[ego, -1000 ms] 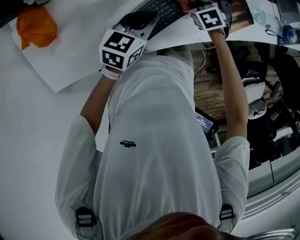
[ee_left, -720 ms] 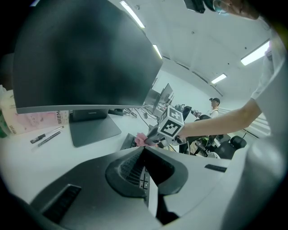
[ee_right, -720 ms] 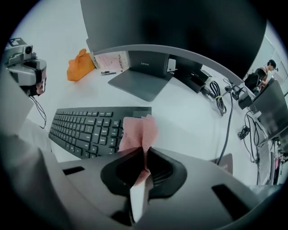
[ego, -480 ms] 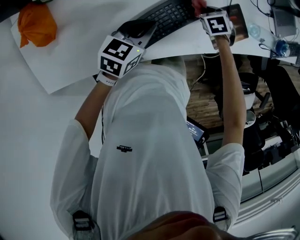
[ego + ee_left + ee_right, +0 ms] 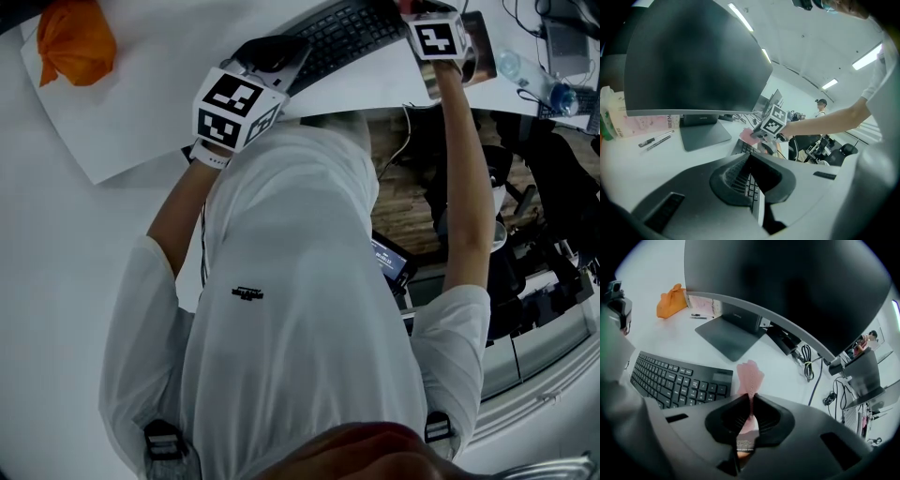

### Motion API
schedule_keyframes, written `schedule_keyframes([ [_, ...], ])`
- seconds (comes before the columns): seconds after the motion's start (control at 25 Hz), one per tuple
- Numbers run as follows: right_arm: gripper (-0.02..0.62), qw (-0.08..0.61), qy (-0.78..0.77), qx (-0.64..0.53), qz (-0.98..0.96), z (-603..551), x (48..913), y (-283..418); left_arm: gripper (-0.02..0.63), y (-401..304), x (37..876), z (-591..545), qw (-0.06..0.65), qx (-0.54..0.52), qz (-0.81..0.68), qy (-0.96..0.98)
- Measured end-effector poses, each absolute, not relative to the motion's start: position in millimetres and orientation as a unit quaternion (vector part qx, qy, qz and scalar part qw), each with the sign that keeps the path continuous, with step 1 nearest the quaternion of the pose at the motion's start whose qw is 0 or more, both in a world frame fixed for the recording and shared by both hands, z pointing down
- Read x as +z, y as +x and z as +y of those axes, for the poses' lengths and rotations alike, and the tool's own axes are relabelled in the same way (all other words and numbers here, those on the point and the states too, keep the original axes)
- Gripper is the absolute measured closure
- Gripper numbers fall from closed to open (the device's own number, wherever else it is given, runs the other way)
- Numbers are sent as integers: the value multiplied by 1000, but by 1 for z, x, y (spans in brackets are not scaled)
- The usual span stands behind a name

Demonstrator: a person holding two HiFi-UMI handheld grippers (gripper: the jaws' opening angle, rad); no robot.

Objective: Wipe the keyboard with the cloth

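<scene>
With the left hand-held gripper (image 5: 752,180) clamping the keyboard's (image 5: 679,383) left end, the right hand-held gripper (image 5: 751,401), pinching the cloth (image 5: 749,376), had slid past its right end onto the worktop (image 5: 787,369), likely finishing one wipe.

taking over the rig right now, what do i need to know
Left gripper: jaws closed on the left end of the keyboard, steadying it.
Right gripper: jaws shut on the pink cloth, which sticks out beside the keyboard's right end, over the desk.
Done: cloth gripped, keyboard held. How much is already wiped cannot be told.
Left: bring the cloth onto the keyboard and wipe along its rows.
</scene>
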State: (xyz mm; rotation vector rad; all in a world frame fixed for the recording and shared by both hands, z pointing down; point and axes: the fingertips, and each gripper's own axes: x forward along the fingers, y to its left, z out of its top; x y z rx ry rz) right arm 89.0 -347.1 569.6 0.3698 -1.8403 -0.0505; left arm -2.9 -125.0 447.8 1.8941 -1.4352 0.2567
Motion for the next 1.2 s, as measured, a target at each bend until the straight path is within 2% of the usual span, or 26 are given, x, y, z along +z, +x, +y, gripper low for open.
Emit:
schedule_keyframes([
  [0.52, 565, 624, 118, -23, -772, -314, 584, 69, 586, -21, 443, -103, 367, 87, -577, 724],
  [1.2, 565, 627, 79, 11, -775, -268, 588, 59, 586, -32, 438, -83, 360, 80, -579, 727],
])
